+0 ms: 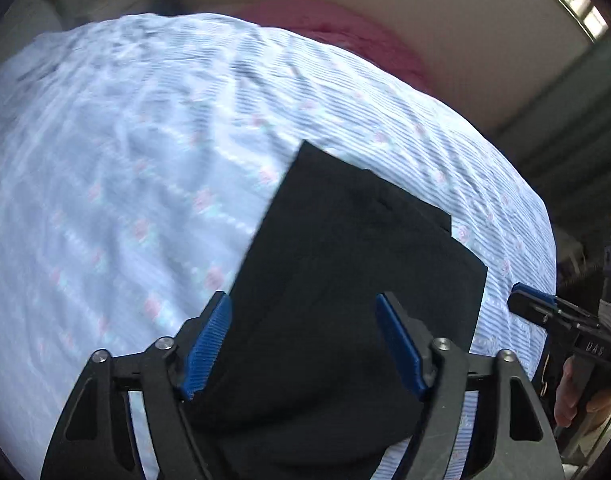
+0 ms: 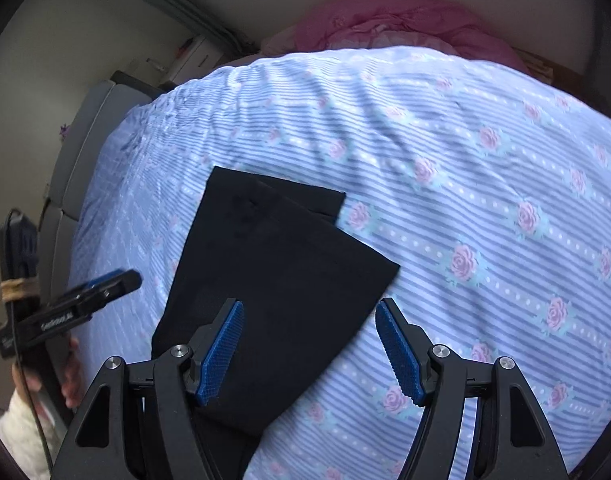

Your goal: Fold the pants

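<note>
A: Where were the pants [image 2: 265, 264]?

B: Flat on the bed [image 2: 485, 184], folded over themselves into a dark slab. From my right view, one layer's far edge ran straight near the middle of the sheet, and a second layer's corner jutted toward the right, below it. The near end ran down under my fingers, toward the bed's near edge.

A: And your fingers?

B: Both pairs were spread, pinching nothing. My left gripper [image 1: 303, 344] hung over the near part of the pants with cloth showing between the blue pads, but the pads did not press on it. My right gripper [image 2: 309, 348] stood over the pants' right edge: its left pad over black cloth, its right pad over bare sheet.

A: How much room was around them?

B: Plenty. Striped, rose-printed sheet lay open on the far side and to the right. A pink quilt [image 2: 389, 24] sat well apart at the head of the bed. On the left, the bed's edge was near the pants, with grey furniture [image 2: 85, 136] beside it.
</note>
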### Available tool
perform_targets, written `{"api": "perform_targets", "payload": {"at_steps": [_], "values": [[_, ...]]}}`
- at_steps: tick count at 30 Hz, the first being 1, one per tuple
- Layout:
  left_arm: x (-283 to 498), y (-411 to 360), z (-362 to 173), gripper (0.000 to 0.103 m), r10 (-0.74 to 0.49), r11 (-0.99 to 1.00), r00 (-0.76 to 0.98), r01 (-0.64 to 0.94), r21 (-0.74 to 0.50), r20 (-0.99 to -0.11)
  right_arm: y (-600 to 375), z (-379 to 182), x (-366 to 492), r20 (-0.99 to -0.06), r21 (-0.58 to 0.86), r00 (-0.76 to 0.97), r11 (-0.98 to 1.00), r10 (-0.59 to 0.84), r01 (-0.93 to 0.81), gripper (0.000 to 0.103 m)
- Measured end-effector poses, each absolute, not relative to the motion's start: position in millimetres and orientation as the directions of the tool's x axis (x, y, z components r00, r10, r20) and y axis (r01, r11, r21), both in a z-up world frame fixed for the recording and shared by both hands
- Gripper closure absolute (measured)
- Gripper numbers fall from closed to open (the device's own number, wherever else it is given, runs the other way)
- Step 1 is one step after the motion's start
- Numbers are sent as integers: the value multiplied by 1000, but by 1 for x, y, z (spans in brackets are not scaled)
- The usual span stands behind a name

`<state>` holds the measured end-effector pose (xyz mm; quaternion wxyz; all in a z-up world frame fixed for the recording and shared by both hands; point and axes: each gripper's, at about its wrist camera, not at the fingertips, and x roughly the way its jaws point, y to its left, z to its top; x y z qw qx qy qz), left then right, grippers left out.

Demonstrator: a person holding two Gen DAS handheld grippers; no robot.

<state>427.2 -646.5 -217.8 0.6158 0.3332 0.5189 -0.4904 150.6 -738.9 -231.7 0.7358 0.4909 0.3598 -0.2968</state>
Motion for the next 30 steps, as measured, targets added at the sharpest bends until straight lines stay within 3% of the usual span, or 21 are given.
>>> {"api": "perform_targets", "payload": {"at_steps": [3, 7, 11, 15, 18, 20, 21, 22, 30], "values": [[425, -676, -234, 37, -258, 235, -49, 966, -111, -965, -742, -246, 149, -812, 536, 581, 326, -56, 779, 33], [421, -709, -265, 49, -200, 178, -63, 979, -100, -978, -745, -261, 148, -812, 543, 583, 310, -46, 781, 35], [416, -727, -287, 50, -170, 156, -65, 984, -91, -983, -749, -274, 146, -794, 581, 608, 262, -26, 770, 37], [413, -733, -302, 49, -164, 164, -59, 983, -86, -985, -752, -286, 147, -795, 582, 606, 251, -23, 773, 44], [415, -730, -306, 50, -182, 193, -63, 976, -98, -981, -753, -288, 154, -797, 572, 604, 288, -30, 768, 54], [417, -727, -306, 64, -190, 216, -54, 972, -95, -980, -752, -288, 164, -811, 542, 584, 330, -34, 773, 63], [419, -726, -306, 82, -190, 230, -55, 968, -99, -980, -753, -287, 167, -814, 533, 579, 344, -39, 773, 78], [421, -725, -305, 100, -191, 249, -67, 962, -114, -979, -754, -285, 169, -820, 519, 570, 357, -46, 776, 86], [453, -703, -256, 100, -357, 358, -81, 908, -216, -931, -776, -235, 179, -772, 521, 621, 425, -135, 740, 92]]}}
